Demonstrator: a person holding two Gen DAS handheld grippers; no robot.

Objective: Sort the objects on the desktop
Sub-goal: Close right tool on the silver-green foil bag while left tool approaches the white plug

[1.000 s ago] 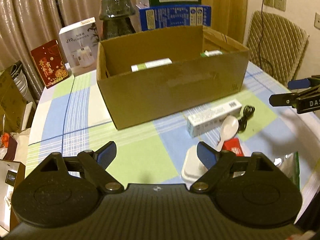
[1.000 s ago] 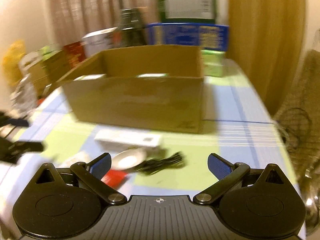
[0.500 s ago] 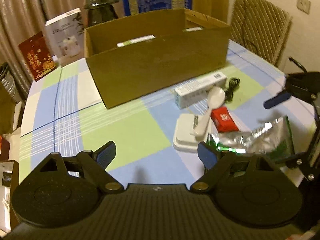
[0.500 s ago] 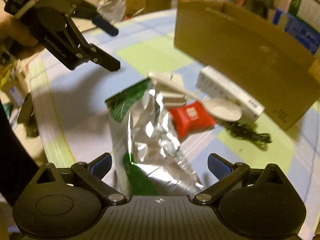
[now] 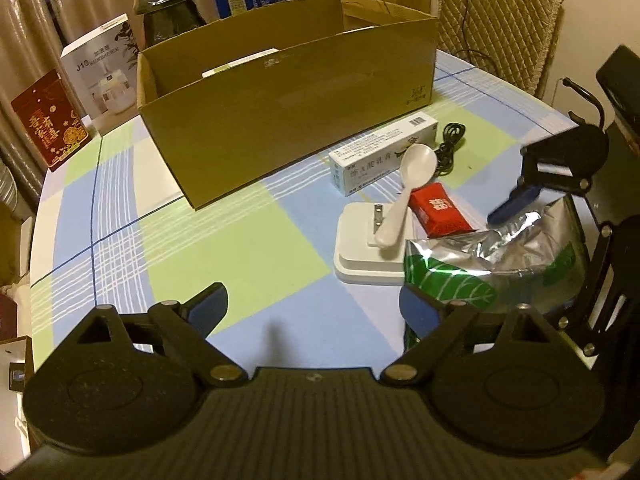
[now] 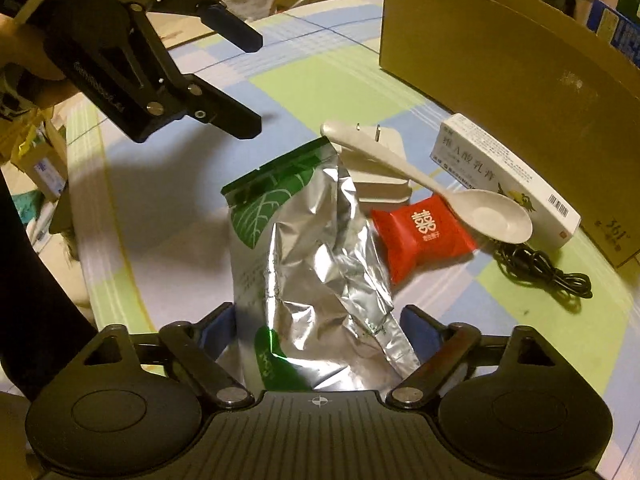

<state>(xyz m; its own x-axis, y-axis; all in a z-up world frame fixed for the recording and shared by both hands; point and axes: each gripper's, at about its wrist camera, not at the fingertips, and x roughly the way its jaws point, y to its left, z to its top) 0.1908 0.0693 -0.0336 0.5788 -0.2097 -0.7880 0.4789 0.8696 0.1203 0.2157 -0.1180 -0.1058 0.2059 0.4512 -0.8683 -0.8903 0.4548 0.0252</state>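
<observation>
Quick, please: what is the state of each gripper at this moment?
Left gripper: open, holding nothing.
Right gripper: open, its jaws on either side of the foil bag, not yet closed.

1. A round table [image 5: 120, 248] under a checked blue, green and white cloth carries everything.
2. The open cardboard box [image 5: 288, 120] stands on it.
3. Just before the box: a long white carton [image 5: 380, 156], black cable [image 5: 450, 148] (coiled loosely), red packet [image 5: 438, 212], white adapter [image 5: 360, 252], foil bag [image 6: 312, 256].

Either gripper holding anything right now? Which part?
Left gripper: open, empty. Right gripper straddles the foil bag at its bottom end; contact can't be confirmed.
</observation>
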